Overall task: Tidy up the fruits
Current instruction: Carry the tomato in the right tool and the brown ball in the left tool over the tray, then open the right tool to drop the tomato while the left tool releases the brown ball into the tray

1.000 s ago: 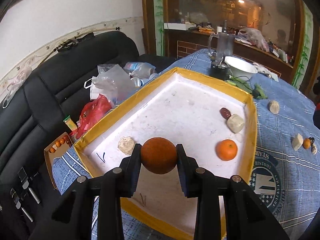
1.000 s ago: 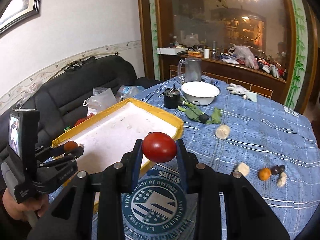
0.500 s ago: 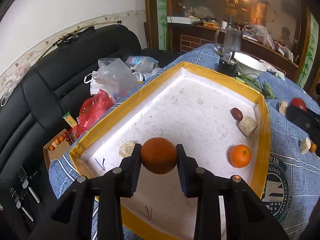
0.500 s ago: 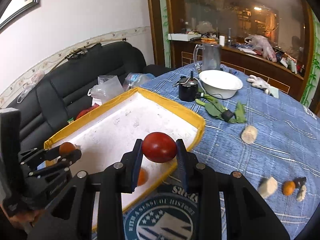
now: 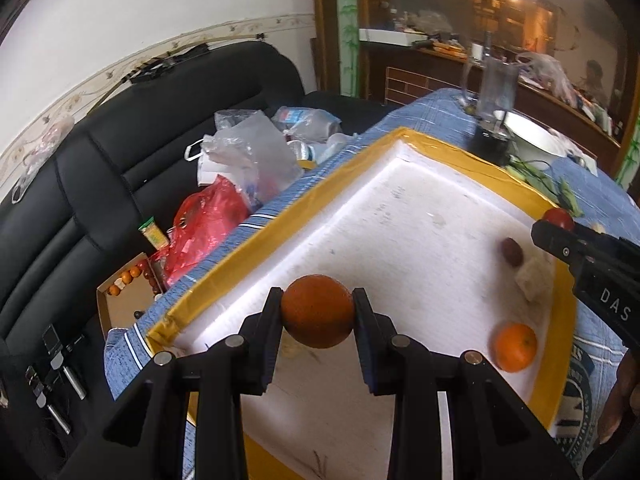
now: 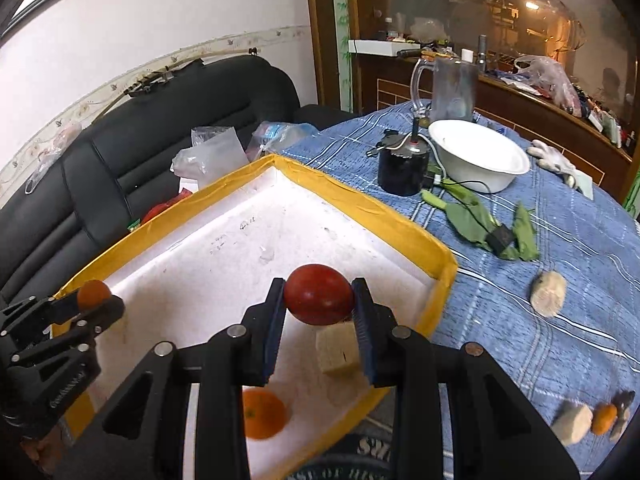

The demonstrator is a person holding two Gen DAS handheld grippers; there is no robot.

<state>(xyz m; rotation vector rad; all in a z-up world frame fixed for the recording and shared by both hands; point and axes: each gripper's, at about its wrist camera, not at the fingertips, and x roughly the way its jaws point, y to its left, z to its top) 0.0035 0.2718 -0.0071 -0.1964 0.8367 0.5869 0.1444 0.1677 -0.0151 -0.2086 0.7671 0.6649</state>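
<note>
left tongs [image 5: 317,316] grip orange [image 5: 317,316], pale lump [image 5: 290,350] half-hidden

Dark orange fruit [image 5: 317,311]: round, matte, lower centre of left wrist frame, above white tray floor. Red fruit [image 6: 319,299]: glossy, oval, centre of right wrist frame. Small orange [image 5: 514,346]: lay on tray floor, lower right.
</note>
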